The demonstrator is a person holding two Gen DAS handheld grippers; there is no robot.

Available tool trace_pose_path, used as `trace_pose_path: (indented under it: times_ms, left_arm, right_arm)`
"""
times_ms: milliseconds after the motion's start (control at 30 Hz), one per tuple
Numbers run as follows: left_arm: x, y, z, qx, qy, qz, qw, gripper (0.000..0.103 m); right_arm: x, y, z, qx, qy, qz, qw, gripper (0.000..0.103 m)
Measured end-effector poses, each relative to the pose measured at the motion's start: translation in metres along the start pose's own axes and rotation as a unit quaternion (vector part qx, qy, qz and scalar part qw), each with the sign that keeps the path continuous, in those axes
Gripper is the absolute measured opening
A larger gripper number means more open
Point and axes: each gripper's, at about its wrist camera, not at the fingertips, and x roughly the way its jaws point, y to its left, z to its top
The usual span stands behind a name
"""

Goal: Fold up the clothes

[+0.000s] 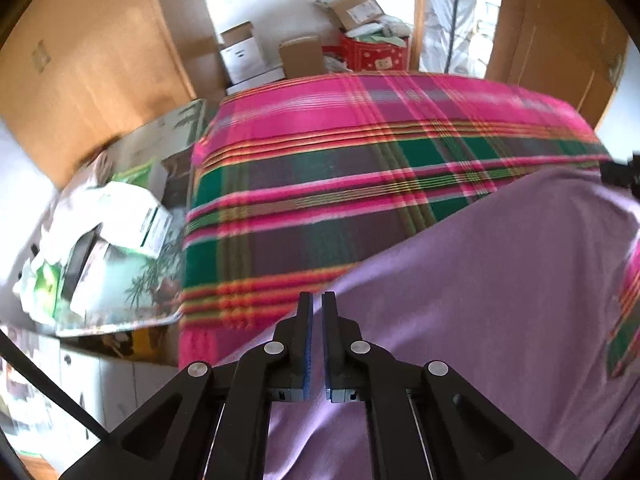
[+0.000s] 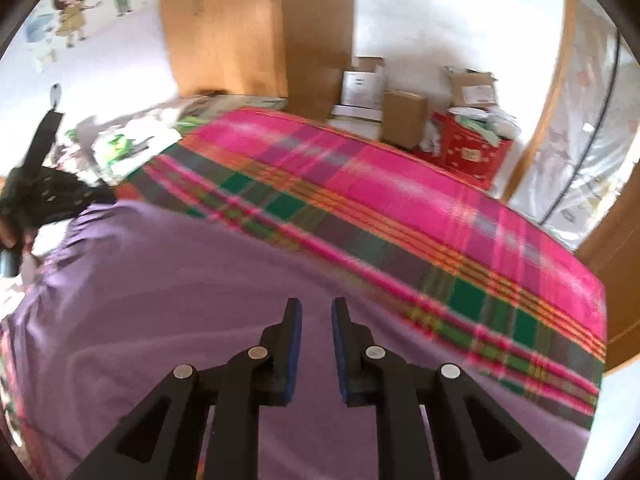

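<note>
Bed (image 1: 360,184) covered by plaid blanket (image 2: 400,208): pink, green, grey-brown bands, orange stripes. Lilac garment (image 1: 480,280) lies spread on blanket at near edge, wrinkled, reaching toward near right corner in left wrist view. Far half of blanket bare. Bedside clutter heaped against left edge, blurred.

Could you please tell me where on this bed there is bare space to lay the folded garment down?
The plaid blanket is bare between the purple garment and the far edge by the cardboard boxes. The left bedside, heaped with bags and packages, is crowded.
</note>
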Motion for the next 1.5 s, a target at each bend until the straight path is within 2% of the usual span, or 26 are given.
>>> trace_pose_path:
  times_ms: [200,333,433,633,733,933,1033,1133,1333,1500]
  left_arm:
    - [-0.021,0.008,-0.041,-0.001,0.014,0.004,0.9999,0.005]
    - [-0.015,0.019,-0.061,-0.021,0.021,-0.018,0.9994,0.005]
    - [-0.004,0.028,-0.067,-0.037,0.028,-0.014,0.9989,0.005]
    - [0.0,0.038,-0.063,-0.051,0.011,-0.004,0.9986,0.007]
    - [0.004,0.04,-0.059,-0.051,0.002,0.013,0.9986,0.006]
    - [0.003,0.042,-0.057,-0.047,0.001,0.012,0.9988,0.006]
    - [-0.001,0.045,-0.058,-0.063,0.007,0.008,0.9979,0.006]
    - [-0.002,0.042,-0.063,-0.047,0.011,0.018,0.9986,0.006]
    - [0.0,0.046,-0.062,-0.057,0.013,0.009,0.9982,0.006]
    - [-0.004,0.054,-0.065,-0.065,-0.003,-0.015,0.9978,0.007]
  right_arm:
    - [-0.007,0.076,-0.017,-0.073,0.007,0.093,0.993,0.015]
    - [0.006,0.111,-0.025,-0.083,0.027,0.148,0.985,0.015]
    - [0.016,0.126,-0.032,-0.092,0.041,0.144,0.984,0.015]
    - [0.028,0.133,-0.037,-0.079,0.053,0.144,0.985,0.015]
    - [0.031,0.136,-0.037,-0.079,0.051,0.134,0.987,0.016]
    - [0.027,0.136,-0.036,-0.07,0.049,0.133,0.987,0.016]
    - [0.021,0.135,-0.035,-0.072,0.041,0.135,0.987,0.016]
    - [0.023,0.138,-0.035,-0.076,0.043,0.139,0.986,0.016]
    - [0.024,0.144,-0.029,-0.084,0.034,0.145,0.985,0.016]
    - [0.018,0.134,-0.016,-0.09,0.002,0.139,0.986,0.016]
